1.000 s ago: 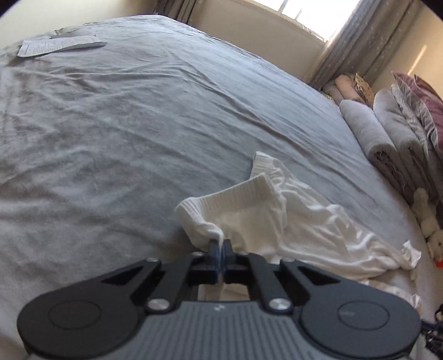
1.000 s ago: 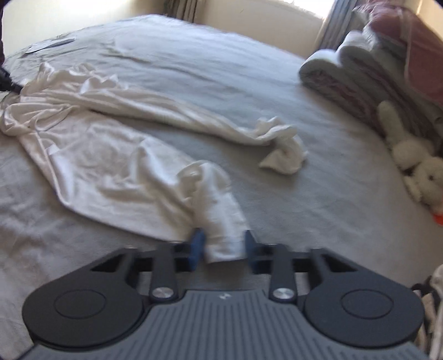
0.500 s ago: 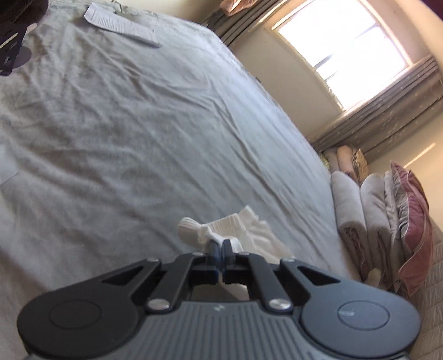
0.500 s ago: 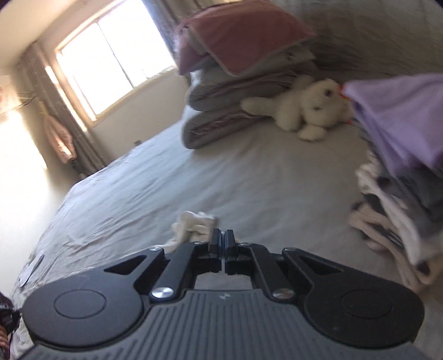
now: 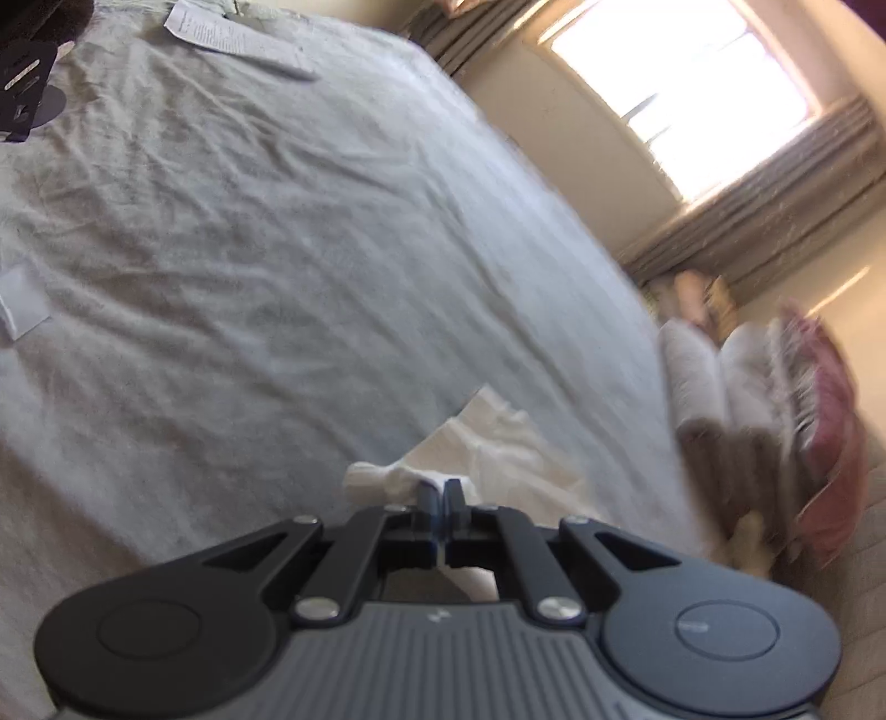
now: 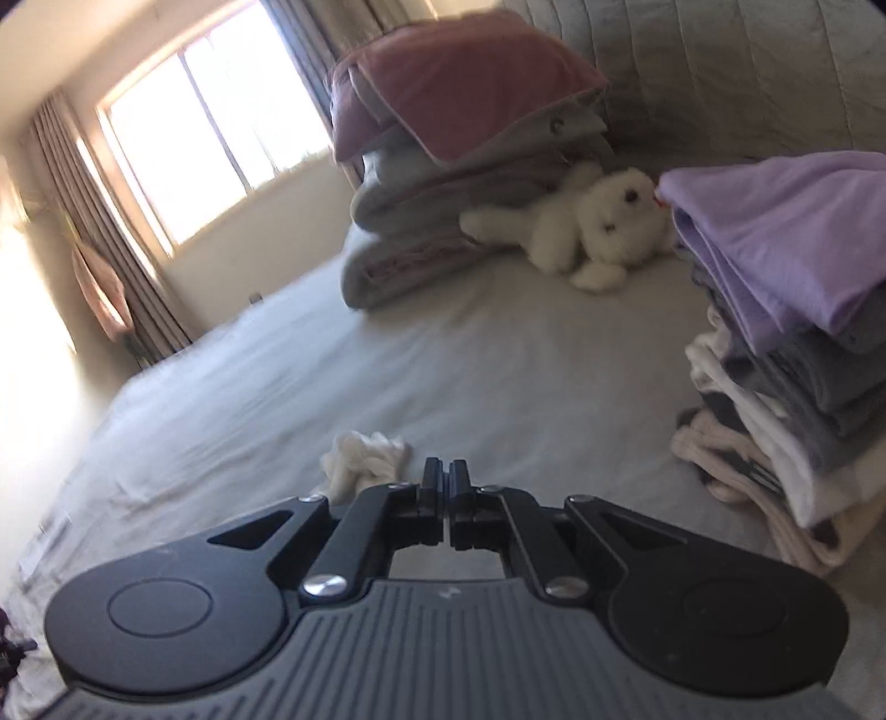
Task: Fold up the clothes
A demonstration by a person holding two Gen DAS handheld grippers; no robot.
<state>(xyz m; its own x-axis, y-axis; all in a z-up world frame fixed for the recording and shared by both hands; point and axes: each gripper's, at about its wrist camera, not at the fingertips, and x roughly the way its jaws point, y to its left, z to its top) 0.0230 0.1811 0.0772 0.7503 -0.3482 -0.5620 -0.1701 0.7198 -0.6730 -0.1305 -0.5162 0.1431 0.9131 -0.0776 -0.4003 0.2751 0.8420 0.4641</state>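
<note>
Pinching a ribbed edge of the white garment (image 5: 498, 454), the left gripper (image 5: 441, 493) has its jaws pressed together on the cloth, which bunches to the left of the fingertips and trails away to the right and far side over the grey bedspread (image 5: 249, 266). In the right wrist view the right gripper (image 6: 444, 471) has its jaws closed too, with only a hairline gap between the pads; whether any cloth is caught between them cannot be told, since nothing white shows at the tips. A crumpled part of the white garment lies on the bedspread just left of and beyond those fingertips. At the far right stands a stack of folded clothes (image 6: 797, 354), with a lilac piece on top and grey and pale ones below. Beyond it a white plush toy (image 6: 592, 232) lies against a pile of folded bedding (image 6: 454, 144) topped by a pink cushion. In the left wrist view, sheets of paper (image 5: 238, 39) lie at the far left edge of the bed, and a bright window (image 5: 686, 72) with curtains stands at the far right.
</note>
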